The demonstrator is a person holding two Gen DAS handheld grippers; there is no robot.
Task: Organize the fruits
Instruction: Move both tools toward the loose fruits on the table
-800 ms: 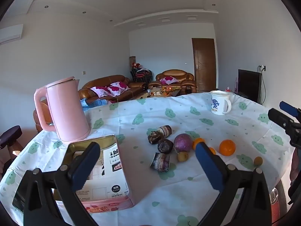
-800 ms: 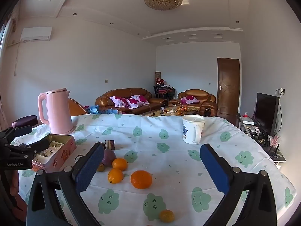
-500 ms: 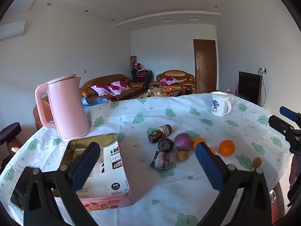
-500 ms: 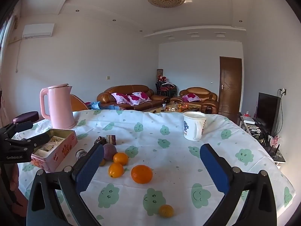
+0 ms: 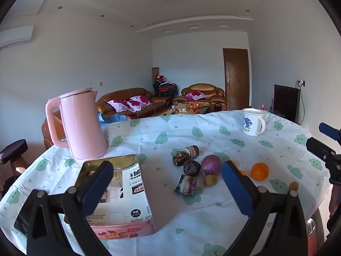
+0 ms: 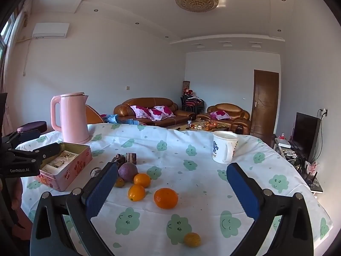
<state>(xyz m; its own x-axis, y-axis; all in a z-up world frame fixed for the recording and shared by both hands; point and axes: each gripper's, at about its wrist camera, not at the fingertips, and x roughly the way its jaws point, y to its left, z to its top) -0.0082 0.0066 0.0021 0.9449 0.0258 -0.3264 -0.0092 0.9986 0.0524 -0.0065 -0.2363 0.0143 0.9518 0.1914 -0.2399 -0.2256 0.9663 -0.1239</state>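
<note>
Both tongs spread, fruit loose on cloth

Right now we are holding the left gripper (image 5: 166, 183) and right gripper (image 6: 172, 183) spread wide, gripping nothing (both above the table). We are seeing oranges (image 6: 165, 198) and a purple fruit (image 6: 127, 171) lying beside the pink tin (image 6: 64, 170).

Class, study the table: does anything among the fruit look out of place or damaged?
Yes. Beside the purple fruit and oranges lie dark, shrivelled pieces that look spoiled or cut; what they are is unclear. The fruit lies loose on the tablecloth, none in the pink tin.
</note>
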